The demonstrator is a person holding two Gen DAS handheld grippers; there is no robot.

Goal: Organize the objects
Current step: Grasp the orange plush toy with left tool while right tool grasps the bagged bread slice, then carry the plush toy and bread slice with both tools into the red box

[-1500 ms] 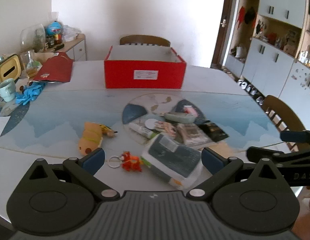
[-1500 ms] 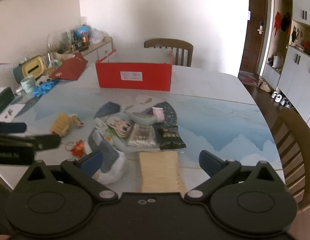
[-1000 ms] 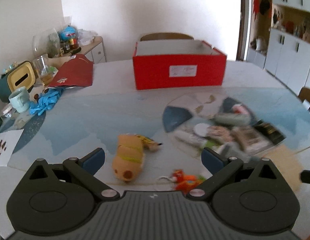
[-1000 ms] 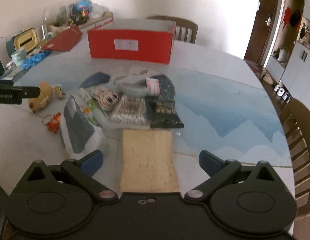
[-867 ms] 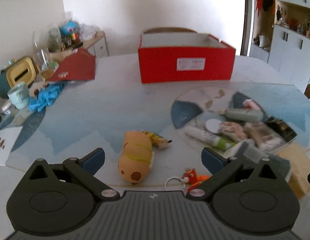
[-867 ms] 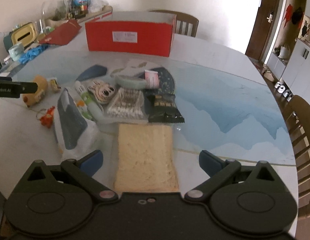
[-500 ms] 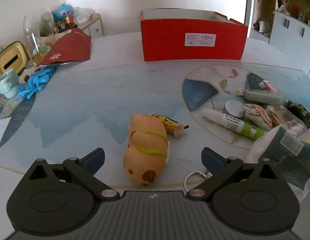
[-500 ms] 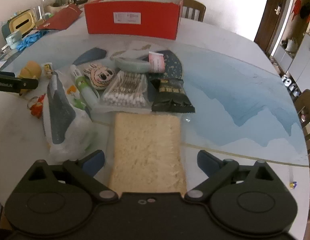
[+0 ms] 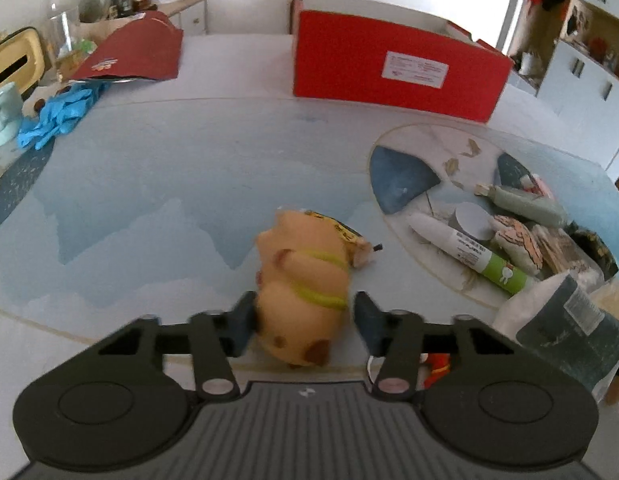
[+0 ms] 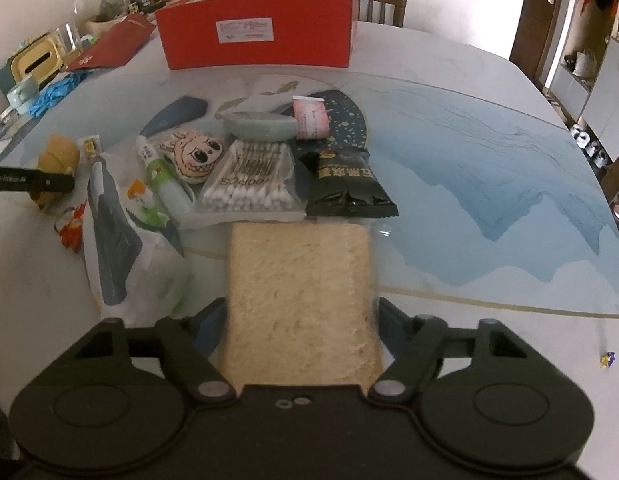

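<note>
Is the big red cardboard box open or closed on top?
Open. The red cardboard box has no lid on it, and its pale inner wall shows above the rim. What is inside, I cannot tell.

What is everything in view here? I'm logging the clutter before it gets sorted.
red box: 1, red, far side of table
plush toy: 1, tan with yellow-green straps, near left
bagged bread: 1, pale beige, near centre
cotton swab pack: 1, clear and white, behind the bread
snack packet: 1, black, right of the swabs
tube: 1, white and green, left of the swabs
cartoon-face pouch: 1, cream, beside the tube
tissue pack: 1, white and grey, left of the bread
keychain: 1, orange, left of the tissues
gloves: blue, count unclear, far left
left hand-held gripper: black, flanking the toy, contact unclear
right hand-held gripper: black, flanking the bread, contact unclear
</note>
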